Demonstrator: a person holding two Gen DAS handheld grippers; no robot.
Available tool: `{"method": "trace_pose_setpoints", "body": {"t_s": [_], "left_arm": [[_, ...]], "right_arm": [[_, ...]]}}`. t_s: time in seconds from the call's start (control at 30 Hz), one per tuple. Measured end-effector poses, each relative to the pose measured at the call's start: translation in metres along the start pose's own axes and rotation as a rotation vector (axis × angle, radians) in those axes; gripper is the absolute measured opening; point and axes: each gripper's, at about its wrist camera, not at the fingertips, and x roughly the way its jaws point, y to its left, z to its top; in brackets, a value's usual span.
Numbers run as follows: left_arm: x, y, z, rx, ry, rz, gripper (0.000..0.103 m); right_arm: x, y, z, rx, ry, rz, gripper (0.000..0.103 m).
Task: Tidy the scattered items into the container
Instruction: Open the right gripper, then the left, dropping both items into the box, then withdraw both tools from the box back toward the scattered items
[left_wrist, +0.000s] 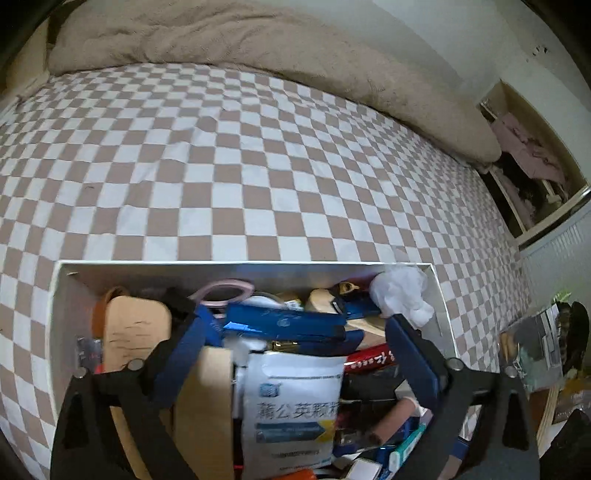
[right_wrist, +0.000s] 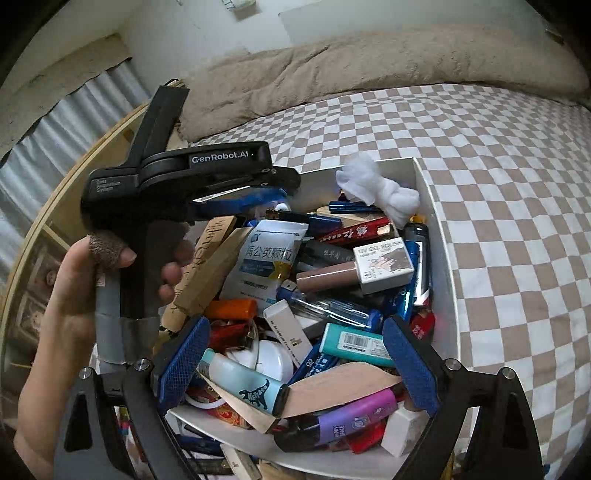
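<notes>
Left gripper (left_wrist: 295, 339): black frame with blue textured pads, jaws spread wide, nothing between the pads; it hangs over the open box, pointing steeply down.
Left gripper, seen from the right wrist (right_wrist: 236, 192): black body printed "GenRobot.AI", held by a hand (right_wrist: 74, 295) with a brown wrap on the thumb.
Right gripper (right_wrist: 295, 369): same black frame and blue pads, jaws wide apart and gripping nothing, poised above the near end of the box.
Container: white rectangular cardboard box (right_wrist: 439, 236), sitting on the bed and piled full.
Under the left gripper: white sachet with blue Chinese lettering (left_wrist: 295, 398), leaning on a tan wooden piece (left_wrist: 203, 406); a shiny blue bar (left_wrist: 288, 323) lies across behind it.
Under the right gripper: pale blue lighter with a dinosaur print (right_wrist: 247, 384), purple lighter (right_wrist: 354, 417), teal lighter with a barcode (right_wrist: 354, 345).
Middle of the box: nail polish bottle with white "UV GEL POLISH" cap (right_wrist: 354, 269), orange lighter (right_wrist: 232, 308).
Far corner: crumpled white tissue (right_wrist: 376, 188).
Surface: brown-and-white checkered bedsheet (left_wrist: 240, 166).
Beyond: beige plush blanket (left_wrist: 221, 37) bunched along the far edge of the bed.
</notes>
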Motion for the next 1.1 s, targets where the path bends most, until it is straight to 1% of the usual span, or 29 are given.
{"method": "trace_pose_setpoints", "body": {"t_s": [0.17,0.5,0.63,0.77,0.87,1.1], "left_arm": [[-0.024,0.002,-0.010,0.022,-0.038,0.024,0.099],[-0.066,0.007,-0.031,0.016,-0.078,0.000,0.099],[-0.082,0.007,-0.042,0.018,-0.097,-0.022,0.099],[-0.107,0.007,-0.053,0.028,-0.141,-0.001,0.099],[-0.125,0.005,-0.064,0.039,-0.175,0.018,0.102],[-0.159,0.000,-0.090,0.082,-0.247,0.043,0.103]], "right_arm": [[0.006,0.005,-0.002,-0.013,0.008,0.004,0.095],[-0.006,0.007,-0.014,0.016,-0.006,0.006,0.095],[-0.016,0.007,-0.021,0.030,-0.035,0.011,0.095],[-0.023,0.006,-0.028,0.038,-0.056,-0.004,0.095],[-0.033,0.006,-0.033,0.047,-0.071,-0.013,0.095],[-0.055,0.015,-0.036,0.009,-0.106,-0.041,0.095]]}}
